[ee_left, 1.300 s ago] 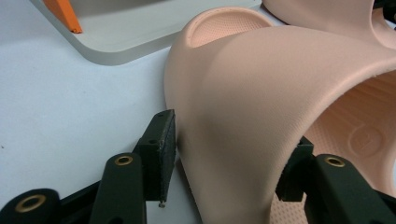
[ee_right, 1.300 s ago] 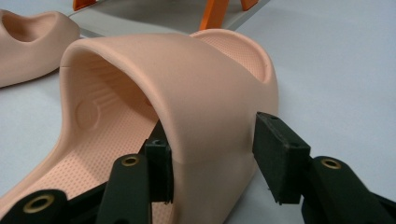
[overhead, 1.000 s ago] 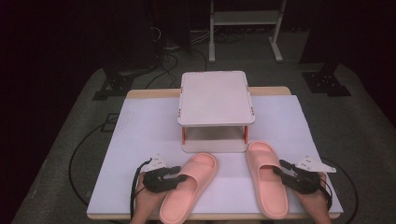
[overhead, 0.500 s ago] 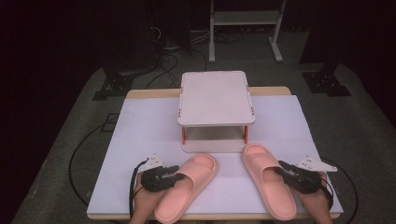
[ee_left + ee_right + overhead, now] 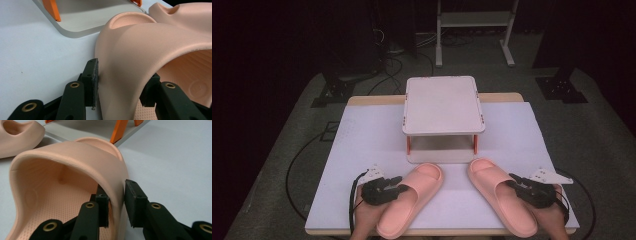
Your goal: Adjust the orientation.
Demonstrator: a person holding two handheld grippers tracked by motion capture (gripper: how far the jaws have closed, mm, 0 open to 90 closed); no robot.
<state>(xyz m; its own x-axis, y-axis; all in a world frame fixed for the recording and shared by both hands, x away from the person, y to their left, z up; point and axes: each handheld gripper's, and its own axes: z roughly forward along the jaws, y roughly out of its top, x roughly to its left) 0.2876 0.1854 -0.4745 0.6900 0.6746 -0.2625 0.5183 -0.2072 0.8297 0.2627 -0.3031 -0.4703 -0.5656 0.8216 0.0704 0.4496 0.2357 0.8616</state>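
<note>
The left gripper (image 5: 398,189) had its fingers (image 5: 91,80) clamped across the strap of the left pink slipper (image 5: 412,202), which lay on the white counter (image 5: 362,145) in front of the small white stand (image 5: 443,107). The right gripper (image 5: 515,180) had just been closing, its fingers (image 5: 135,202) pinching the strap edge of the right pink slipper (image 5: 499,202), beside the first.

Two-tier rack (image 5: 443,105) on white table (image 5: 362,145)
</note>
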